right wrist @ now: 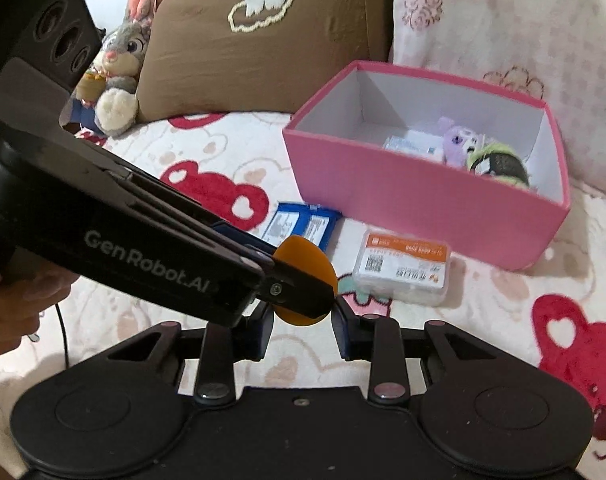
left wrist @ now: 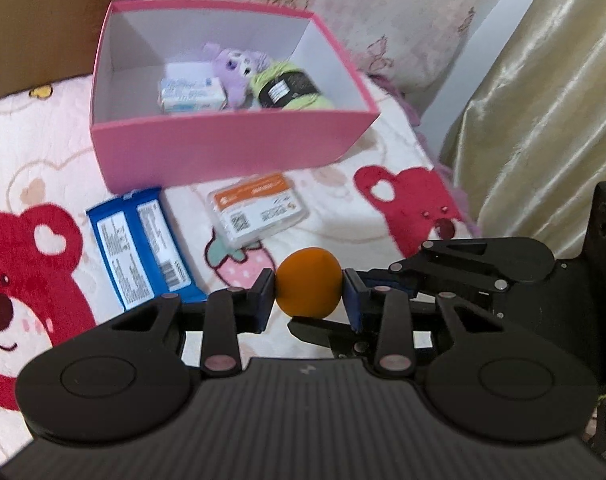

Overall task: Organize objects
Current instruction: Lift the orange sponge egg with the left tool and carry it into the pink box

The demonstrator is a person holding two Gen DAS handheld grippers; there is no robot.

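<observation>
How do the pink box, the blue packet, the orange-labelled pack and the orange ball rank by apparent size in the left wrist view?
1. pink box
2. blue packet
3. orange-labelled pack
4. orange ball

The last two look nearly alike; the ball is closest to the camera, so their order is unsure.

Orange ball (left wrist: 309,282) held above blanket, pinched between claw pads; pink box (left wrist: 207,148) open, upright beyond.

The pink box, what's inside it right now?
Inside the pink box: a pale blue-white packet, a purple plush toy and green yarn with a black label. Anything beneath them is covered.
</observation>
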